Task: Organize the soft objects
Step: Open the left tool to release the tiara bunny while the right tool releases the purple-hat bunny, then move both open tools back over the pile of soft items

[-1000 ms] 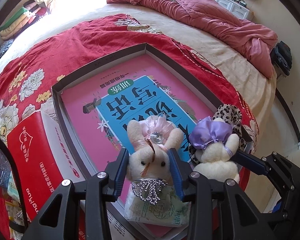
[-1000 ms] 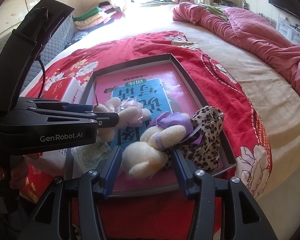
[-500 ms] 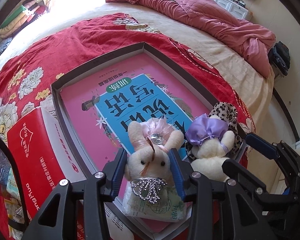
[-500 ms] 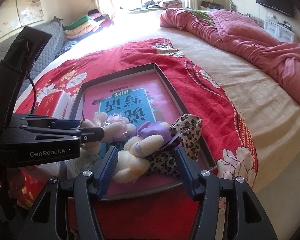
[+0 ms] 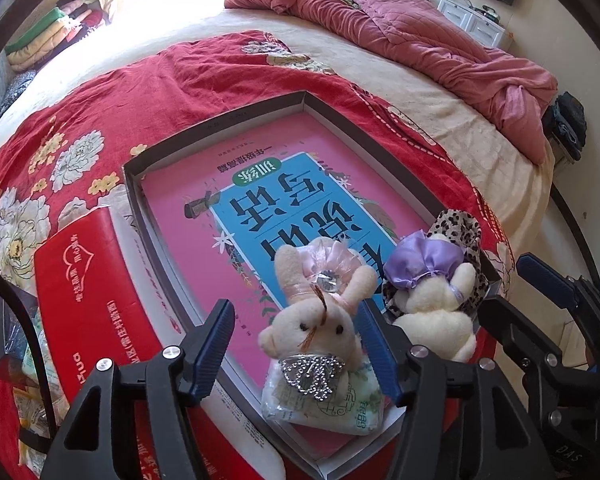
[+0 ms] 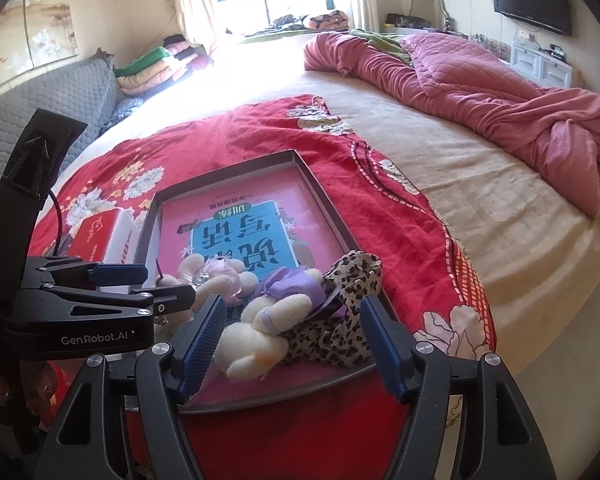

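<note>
We found both plush rabbits, pink-bowed (image 5: 316, 320) and purple-bowed (image 6: 268, 320), lying at the tray's (image 5: 220, 128) near edge. The left gripper (image 5: 296, 352) and right gripper (image 6: 292, 344) stood apart, having just been opening around them, nothing clamped. Placement appeared done; withdrawal remained.

- Two plush bunnies: one with a pink bow (image 5: 320, 320), one with a purple bow (image 5: 432, 312)
- One leopard-print pouch (image 6: 340, 320)
- One tissue pack (image 5: 332, 404)
- One tray (image 5: 228, 124)
- One book (image 5: 268, 208)
- One red box (image 5: 88, 292)
- Two grippers: left (image 5: 300, 348), right (image 6: 292, 344)
</note>
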{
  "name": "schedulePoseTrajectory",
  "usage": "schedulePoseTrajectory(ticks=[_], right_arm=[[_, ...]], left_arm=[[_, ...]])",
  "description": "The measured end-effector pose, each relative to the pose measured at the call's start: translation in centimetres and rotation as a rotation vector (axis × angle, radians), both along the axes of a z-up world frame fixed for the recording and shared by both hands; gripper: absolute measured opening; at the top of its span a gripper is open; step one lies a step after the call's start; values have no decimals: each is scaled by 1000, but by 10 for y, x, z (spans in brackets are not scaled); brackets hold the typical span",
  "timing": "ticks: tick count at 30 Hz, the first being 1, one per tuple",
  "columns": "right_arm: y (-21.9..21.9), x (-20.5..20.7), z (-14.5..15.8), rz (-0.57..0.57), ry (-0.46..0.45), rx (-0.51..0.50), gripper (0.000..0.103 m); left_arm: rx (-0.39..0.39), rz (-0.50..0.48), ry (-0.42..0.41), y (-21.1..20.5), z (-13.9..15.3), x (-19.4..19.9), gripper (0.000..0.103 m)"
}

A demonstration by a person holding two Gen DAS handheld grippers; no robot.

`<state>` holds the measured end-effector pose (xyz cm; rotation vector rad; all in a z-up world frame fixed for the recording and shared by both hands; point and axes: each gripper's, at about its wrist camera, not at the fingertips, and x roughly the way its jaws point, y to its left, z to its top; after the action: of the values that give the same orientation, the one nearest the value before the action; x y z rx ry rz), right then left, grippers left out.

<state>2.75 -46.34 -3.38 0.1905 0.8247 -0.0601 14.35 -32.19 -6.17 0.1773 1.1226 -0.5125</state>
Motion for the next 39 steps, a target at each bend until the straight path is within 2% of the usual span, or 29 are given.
schedulePoseTrajectory(ticks=[4,13,28,39], right_arm=[[-1,-1,3,-21,-9,-2,72],[6,-1,15,-31,-27,1,73],[33,-4,43,2,-70,-4,73],[67,-9,73,57,-119,-34,73]], left_arm=[[-22,1,-31,9,17,-7,70],[-14,19,-95,28,39,-27,77],[-58,92,-155,78,73,-47,80],[-75,185,-202,134,97,-64,83]])
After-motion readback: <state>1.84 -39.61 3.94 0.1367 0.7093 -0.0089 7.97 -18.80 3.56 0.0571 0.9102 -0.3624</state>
